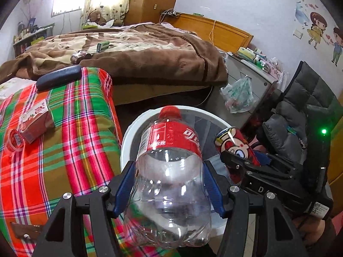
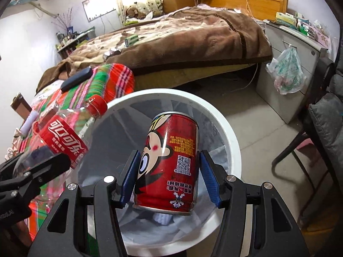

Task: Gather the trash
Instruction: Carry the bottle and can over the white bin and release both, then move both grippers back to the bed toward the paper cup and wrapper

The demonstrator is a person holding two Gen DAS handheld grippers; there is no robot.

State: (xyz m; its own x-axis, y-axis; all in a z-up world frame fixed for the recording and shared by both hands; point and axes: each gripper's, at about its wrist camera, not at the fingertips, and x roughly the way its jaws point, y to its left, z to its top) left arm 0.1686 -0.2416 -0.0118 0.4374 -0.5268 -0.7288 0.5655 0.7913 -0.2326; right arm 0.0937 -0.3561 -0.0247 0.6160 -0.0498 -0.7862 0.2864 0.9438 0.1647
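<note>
A: From the left wrist view, our left gripper (image 1: pixel 169 190) has its blue fingers (image 1: pixel 123 189) clenched on the lower body of the empty cola bottle (image 1: pixel 169 171), red cap pointing away from us. The neck and cap hang over the near rim of the white waste bin (image 1: pixel 130 128), while the bottle's base is over the edge of the plaid blanket (image 1: pixel 70 132). Our right gripper (image 1: pixel 242 160) shows at the right, carrying the red cartoon can (image 1: pixel 233 147) over the bin.

B: So we are at the drop step, with both pieces brought to the bin. A milk carton (image 1: pixel 35 121) and a small red-lidded cup (image 1: pixel 14 142) are lying on the blanket's left edge, so I'd judge there is more to gather.

A: From the right wrist view, our right gripper (image 2: pixel 169 182) grasps the can (image 2: pixel 169 162) across its sides, tilted, directly above the lined mouth of the bin (image 2: pixel 231 132). The bottle (image 2: pixel 64 141) is at the left, its cap (image 2: pixel 97 105) just reaching the bin's left rim.

B: Then the can looks ready: we only need to part the fingers and let it fall. The bottle, we judge, wants carrying further over the opening first, or it may tip back onto the blanket.
</note>
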